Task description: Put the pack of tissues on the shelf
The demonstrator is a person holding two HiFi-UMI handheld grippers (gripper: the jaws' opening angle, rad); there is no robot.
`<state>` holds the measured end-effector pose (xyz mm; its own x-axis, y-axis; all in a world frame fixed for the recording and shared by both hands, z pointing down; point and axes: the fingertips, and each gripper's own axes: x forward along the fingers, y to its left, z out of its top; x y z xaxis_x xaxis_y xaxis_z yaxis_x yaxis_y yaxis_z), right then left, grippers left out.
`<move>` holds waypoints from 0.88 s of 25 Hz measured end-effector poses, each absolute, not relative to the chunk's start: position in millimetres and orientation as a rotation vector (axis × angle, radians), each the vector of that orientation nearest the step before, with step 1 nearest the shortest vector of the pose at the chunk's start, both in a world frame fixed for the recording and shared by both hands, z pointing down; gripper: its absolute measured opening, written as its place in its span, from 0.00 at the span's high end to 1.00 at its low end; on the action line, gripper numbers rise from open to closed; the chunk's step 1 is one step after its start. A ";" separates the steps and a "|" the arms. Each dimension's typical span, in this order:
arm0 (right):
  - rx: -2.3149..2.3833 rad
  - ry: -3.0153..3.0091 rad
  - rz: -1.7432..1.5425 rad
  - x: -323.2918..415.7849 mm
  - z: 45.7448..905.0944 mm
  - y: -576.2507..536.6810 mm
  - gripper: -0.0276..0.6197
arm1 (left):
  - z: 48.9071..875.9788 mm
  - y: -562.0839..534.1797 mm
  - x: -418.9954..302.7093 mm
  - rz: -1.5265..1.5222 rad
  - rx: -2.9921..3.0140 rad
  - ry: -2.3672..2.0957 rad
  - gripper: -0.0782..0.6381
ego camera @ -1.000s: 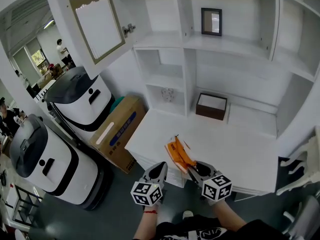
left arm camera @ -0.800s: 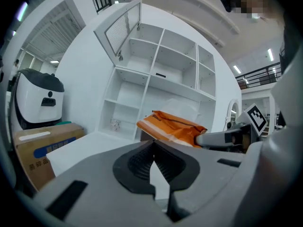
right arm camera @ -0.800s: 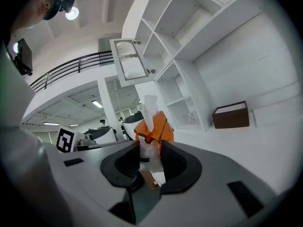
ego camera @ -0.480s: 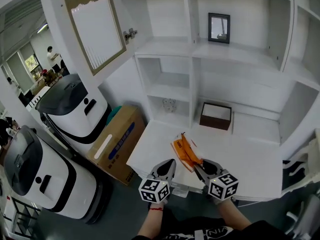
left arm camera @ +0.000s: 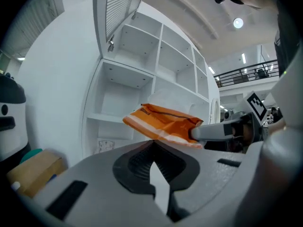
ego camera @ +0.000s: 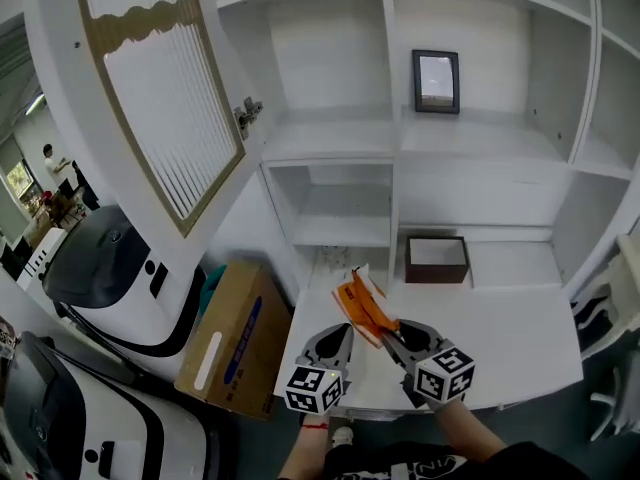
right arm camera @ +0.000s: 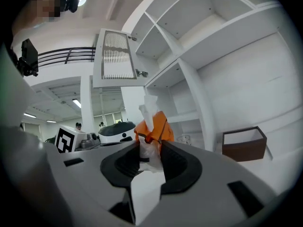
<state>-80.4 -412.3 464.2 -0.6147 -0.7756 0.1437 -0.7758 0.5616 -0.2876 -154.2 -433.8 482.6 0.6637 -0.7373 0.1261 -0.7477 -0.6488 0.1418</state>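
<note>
The pack of tissues point(ego camera: 362, 308) is orange with white tissue sticking out of it. My right gripper point(ego camera: 386, 334) is shut on its near end and holds it up over the front of the white counter point(ego camera: 500, 318), tilted toward the shelves point(ego camera: 340, 230). In the right gripper view the pack point(right arm camera: 154, 129) stands up between the jaws of the right gripper point(right arm camera: 149, 150). My left gripper point(ego camera: 337, 339) hangs beside it on the left, shut and holding nothing. From the left gripper view the pack point(left arm camera: 163, 124) crosses just above the left gripper point(left arm camera: 154, 148).
A brown box point(ego camera: 437, 259) sits at the back of the counter. A dark picture frame point(ego camera: 436, 81) stands on the upper shelf. An open cabinet door point(ego camera: 150, 98) juts out at upper left. A cardboard box point(ego camera: 228, 338) and a white machine point(ego camera: 110, 278) stand on the floor at left.
The view has drawn closer to the shelving and risen. Both grippers have moved forward over the counter's edge, the pack still in the right one.
</note>
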 end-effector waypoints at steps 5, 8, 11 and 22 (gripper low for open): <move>1.489 -2.750 0.512 -109.8 456.8 -437.9 0.80 | 466.3 -458.5 -179.0 0.087 2.766 -1.099 0.88; 1.542 -2.732 0.505 -126.2 452.9 -447.9 0.80 | 457.1 -471.2 -196.9 0.096 2.804 -1.044 0.88; 1.586 -2.720 0.483 -134.7 441.7 -457.4 0.80 | 445.5 -484.0 -204.0 0.090 2.842 -0.997 0.88; 1.646 -2.708 0.274 -117.6 355.6 -489.7 0.80 | 375.3 -523.1 -185.6 0.010 2.919 -0.934 0.88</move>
